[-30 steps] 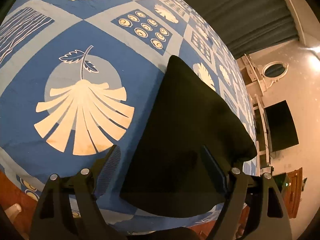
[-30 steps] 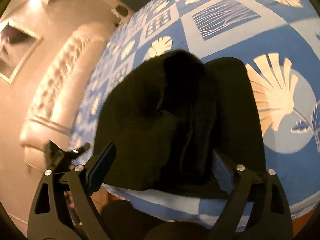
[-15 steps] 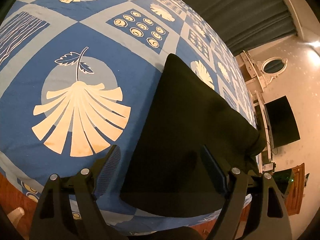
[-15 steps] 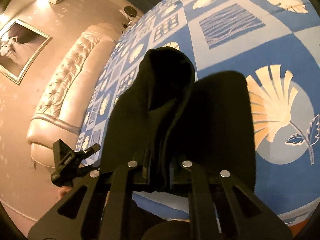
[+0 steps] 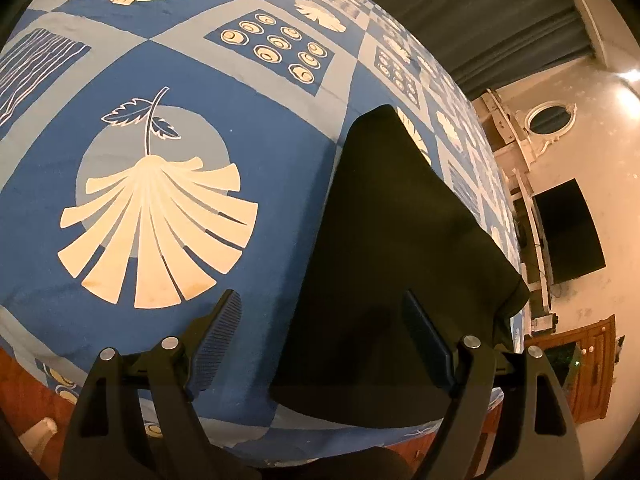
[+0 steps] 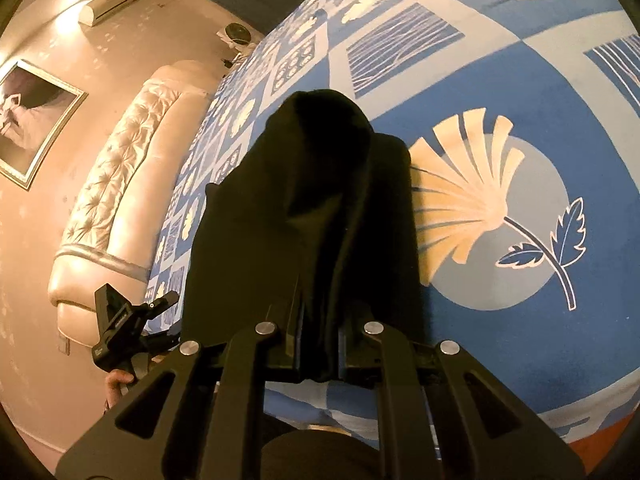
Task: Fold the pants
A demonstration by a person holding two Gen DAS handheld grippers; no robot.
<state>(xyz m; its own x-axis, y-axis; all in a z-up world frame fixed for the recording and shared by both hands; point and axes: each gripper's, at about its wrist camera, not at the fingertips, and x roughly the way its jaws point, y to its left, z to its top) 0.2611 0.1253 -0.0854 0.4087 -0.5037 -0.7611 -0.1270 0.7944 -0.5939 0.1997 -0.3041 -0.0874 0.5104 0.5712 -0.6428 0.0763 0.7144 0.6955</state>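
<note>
Right claw (image 6: pixel 318 344) now clamped on pants (image 6: pixel 320 216)

Both wrist views close, angled down; share pants (image 5: pixel 400 248), bedspread (image 5: pixel 248 92).

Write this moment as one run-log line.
task: fold pants | left gripper: open above pants | right gripper: shut on lifted pants fold | surface: blue bedspread

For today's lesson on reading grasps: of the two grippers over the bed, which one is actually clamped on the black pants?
The right gripper: its jaws are pinched on a raised bunch of the black pants. The left gripper is spread wide, gripping nothing.
</note>
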